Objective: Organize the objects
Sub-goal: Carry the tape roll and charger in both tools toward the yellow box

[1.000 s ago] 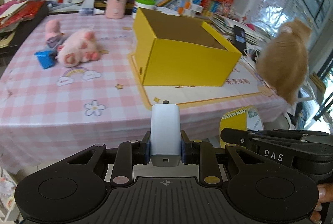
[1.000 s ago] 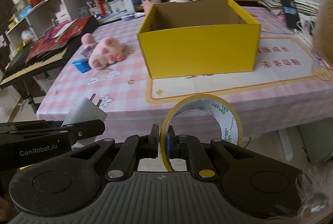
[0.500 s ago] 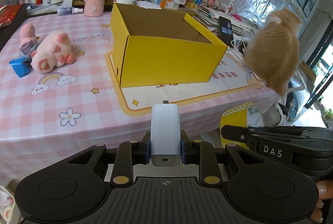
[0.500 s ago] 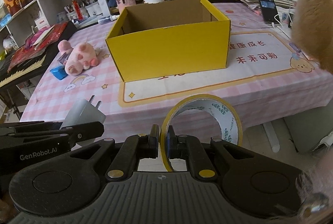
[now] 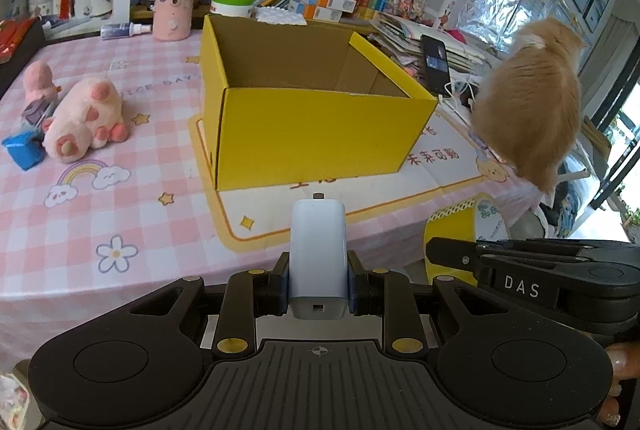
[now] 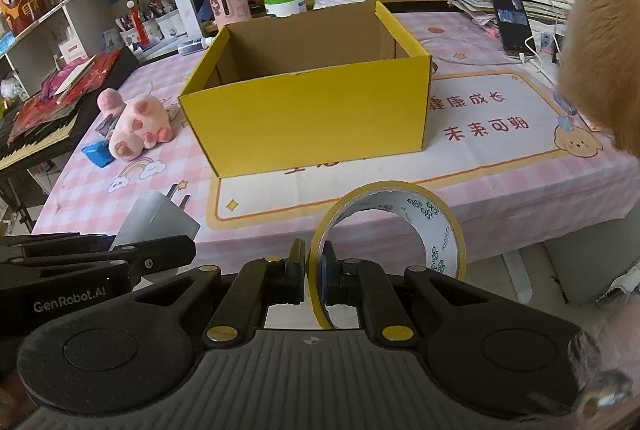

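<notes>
My left gripper (image 5: pixel 318 280) is shut on a white plug adapter (image 5: pixel 318 250), its prongs pointing ahead; the same adapter (image 6: pixel 154 220) shows at the left of the right wrist view. A yellow tape roll (image 6: pixel 390 226) stands on edge in my right gripper (image 6: pixel 314 276), which is shut on the roll's wall; the tape roll (image 5: pixel 464 226) also shows in the left wrist view. Both grippers hang off the table's near edge, side by side. Ahead on the pink checked table stands an open, empty yellow cardboard box (image 5: pixel 312 110) (image 6: pixel 312 102).
A pink plush pig (image 5: pixel 84 118), a smaller pink toy (image 5: pixel 38 82) and a blue block (image 5: pixel 24 152) lie left of the box. An orange furry animal (image 5: pixel 528 114) sits at the table's right edge by a phone (image 5: pixel 434 64). Bookshelves stand behind.
Both grippers have moved rightward along the table's front with their loads still held; the box now sits more centred and nearer in both views.
</notes>
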